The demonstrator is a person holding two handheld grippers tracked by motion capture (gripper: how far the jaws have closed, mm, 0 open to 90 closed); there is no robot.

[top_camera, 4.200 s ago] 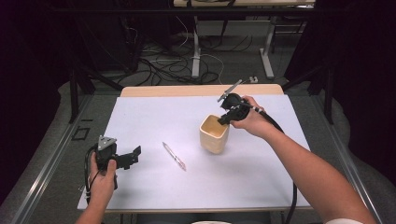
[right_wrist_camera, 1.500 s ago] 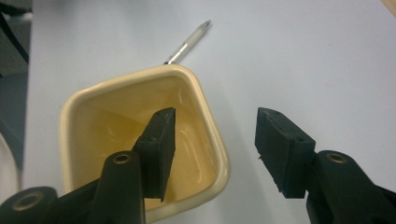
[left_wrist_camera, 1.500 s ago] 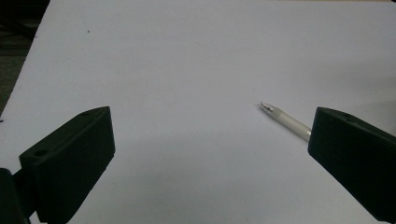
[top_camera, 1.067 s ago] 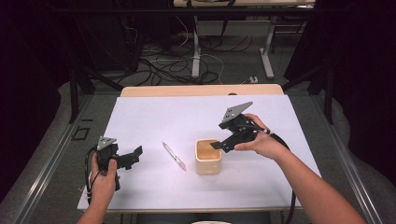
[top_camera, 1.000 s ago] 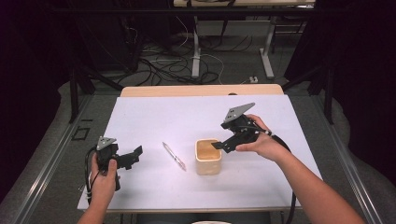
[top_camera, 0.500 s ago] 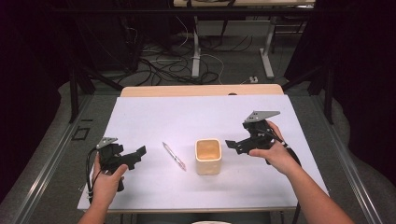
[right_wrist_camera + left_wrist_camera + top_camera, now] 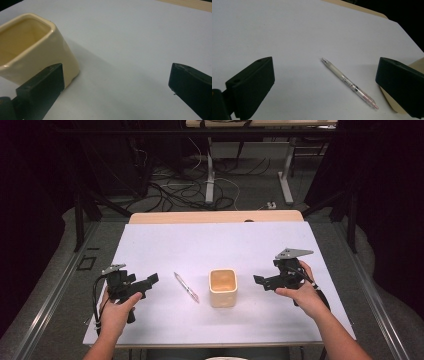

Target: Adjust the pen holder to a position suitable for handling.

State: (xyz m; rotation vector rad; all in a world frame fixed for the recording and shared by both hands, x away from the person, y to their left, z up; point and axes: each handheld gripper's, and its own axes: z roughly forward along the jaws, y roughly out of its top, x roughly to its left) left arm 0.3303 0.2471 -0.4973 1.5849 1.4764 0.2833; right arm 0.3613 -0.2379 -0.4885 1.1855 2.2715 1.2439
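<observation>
A cream square cup (image 7: 222, 287) stands upright and empty near the table's front middle; the right gripper view has it (image 7: 30, 47) at the left. A clear pen with a pink end (image 7: 186, 287) lies flat to its left, and the left gripper view shows this pen (image 7: 349, 82) between the jaws, farther off. My left gripper (image 7: 151, 281) is open, held at the front left and pointing toward the pen. My right gripper (image 7: 260, 282) is open with nothing in it, just right of the cup and apart from it.
The white table top (image 7: 210, 245) has a wooden strip (image 7: 215, 216) at its far edge. Beyond it, cables (image 7: 175, 190) and metal table legs (image 7: 210, 165) stand on the dark floor. A cable trails from each gripper toward the front edge.
My right gripper let go of the cup after setting it down nearer the front, then drew back to the right. The left gripper shifted slightly toward the pen.
</observation>
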